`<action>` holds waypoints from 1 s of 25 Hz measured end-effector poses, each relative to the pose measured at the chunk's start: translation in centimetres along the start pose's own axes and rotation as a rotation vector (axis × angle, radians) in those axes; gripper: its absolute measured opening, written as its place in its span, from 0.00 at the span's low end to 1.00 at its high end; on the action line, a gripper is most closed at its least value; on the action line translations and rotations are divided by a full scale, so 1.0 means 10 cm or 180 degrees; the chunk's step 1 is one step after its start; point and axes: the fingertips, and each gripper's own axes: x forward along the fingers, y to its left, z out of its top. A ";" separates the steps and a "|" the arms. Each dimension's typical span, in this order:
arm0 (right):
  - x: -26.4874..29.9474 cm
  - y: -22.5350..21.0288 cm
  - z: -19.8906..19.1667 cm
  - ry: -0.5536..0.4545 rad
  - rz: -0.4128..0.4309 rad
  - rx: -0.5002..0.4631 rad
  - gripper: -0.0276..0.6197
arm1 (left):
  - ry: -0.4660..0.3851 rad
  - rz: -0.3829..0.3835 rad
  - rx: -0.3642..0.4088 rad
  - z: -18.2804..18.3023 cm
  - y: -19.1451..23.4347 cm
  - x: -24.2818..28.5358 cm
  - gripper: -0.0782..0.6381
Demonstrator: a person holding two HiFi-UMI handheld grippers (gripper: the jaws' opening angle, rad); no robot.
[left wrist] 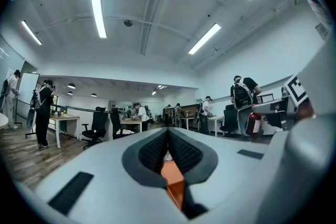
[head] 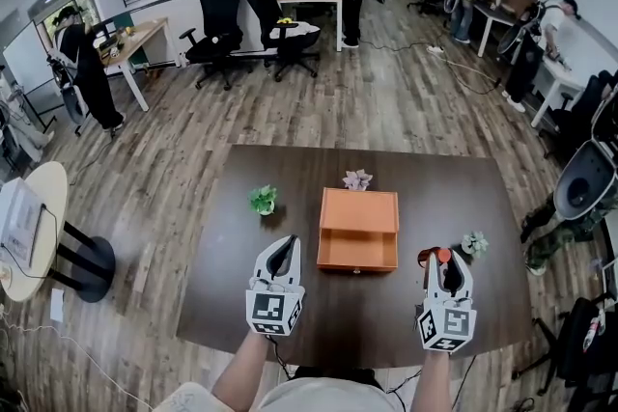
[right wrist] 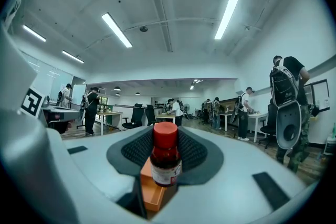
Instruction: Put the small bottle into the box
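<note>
Small bottle (right wrist: 166, 160): red cap, dark red body, white label. The label print is too small for me to read. It stands upright between the jaws of the right gripper (head: 442, 258), which are part-way open and pressed on its sides. The bottle is off to the right of the box (head: 358, 229), level with the box's front edge and not inside it.

The box is orange and sits mid-table, with its lower front section sticking out toward me. No writing shows on it.

The left gripper (head: 282, 246) is just left of the box's front edge, jaws closed together and holding nothing.

Both grippers carry black-and-white square marker cubes.

On the dark table (head: 222, 304):
- A green plant (head: 263, 199) is left of the box.
- A pink plant (head: 356, 178) is just behind the box.
- A pale plant (head: 473, 244) is right of the box, just beside the right gripper.
</note>
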 end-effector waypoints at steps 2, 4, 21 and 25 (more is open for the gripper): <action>0.02 -0.01 -0.02 0.0016 0.0019 0.0002 0.26 | 0.0012 0.0010 0.0000 -0.01 -0.01 0.01 0.11; 0.06 0.01 -0.05 0.0041 0.0056 0.0009 0.26 | 0.0039 0.0028 -0.0001 -0.05 0.00 0.01 0.11; 0.72 0.70 -0.69 0.0505 0.0763 0.0052 0.26 | 0.0473 0.0283 -0.0064 -0.59 0.18 -0.19 0.11; 0.89 0.96 -0.90 0.0669 0.0981 0.0021 0.26 | 0.0605 0.0431 -0.0130 -0.73 0.26 -0.35 0.11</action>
